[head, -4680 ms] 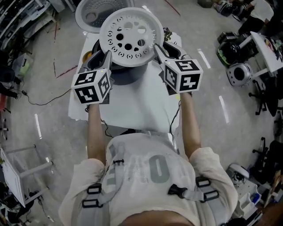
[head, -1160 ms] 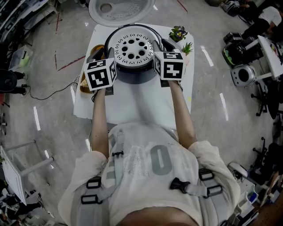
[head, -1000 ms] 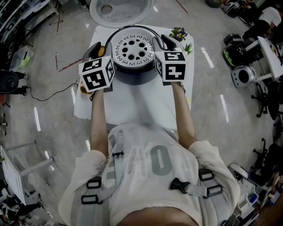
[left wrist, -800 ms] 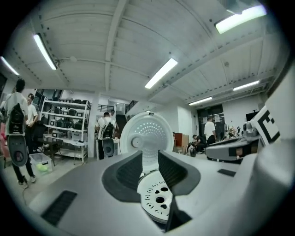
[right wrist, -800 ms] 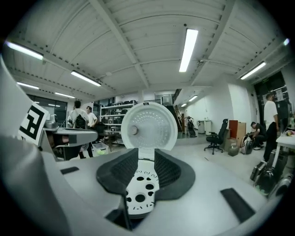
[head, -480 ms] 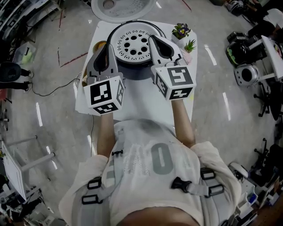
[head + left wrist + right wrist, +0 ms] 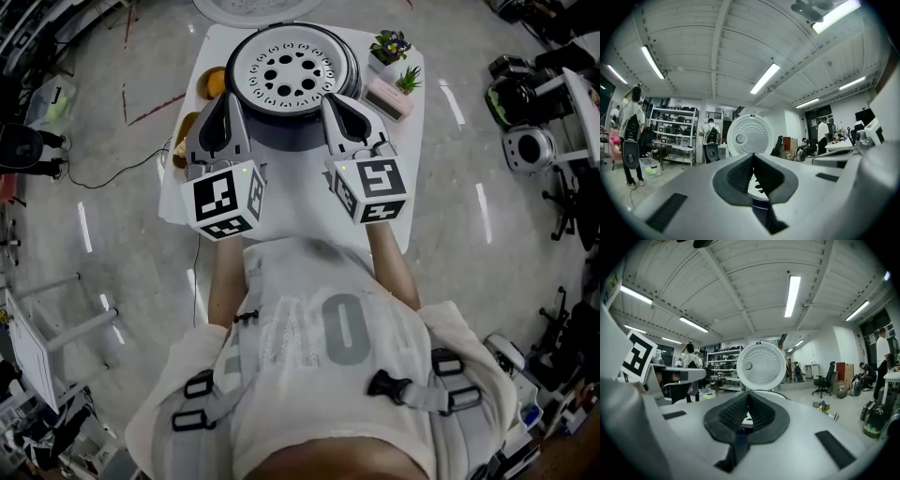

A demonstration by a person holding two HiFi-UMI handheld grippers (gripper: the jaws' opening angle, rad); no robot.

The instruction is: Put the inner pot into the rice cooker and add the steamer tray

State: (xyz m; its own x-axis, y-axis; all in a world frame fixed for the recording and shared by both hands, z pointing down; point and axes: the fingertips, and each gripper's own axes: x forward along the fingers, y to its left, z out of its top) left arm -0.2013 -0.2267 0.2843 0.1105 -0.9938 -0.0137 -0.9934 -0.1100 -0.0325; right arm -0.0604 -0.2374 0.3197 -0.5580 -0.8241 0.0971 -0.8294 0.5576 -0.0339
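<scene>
My left tool (image 7: pixel 228 103) and right tool (image 7: pixel 335 105) are both pinched fully together, with nothing between the pads. The steamer tray (image 7: pixel 292 67) sits in the rice cooker (image 7: pixel 281 136) at the top centre of the head view, on the white worktop (image 7: pixel 300 211). My left tool lies just at the tray's lower left and my right tool at its lower right. Both point toward the cooker.

Round white steamer tray (image 7: pixel 291 70) with lots of round holes, lying flat in the open top of the rice cooker (image 7: pixel 281 139). Dark, round rice cooker at the far end of the table (image 7: pixel 300 211), big white lid (image 7: pixel 761 365) standing up behind.
</scene>
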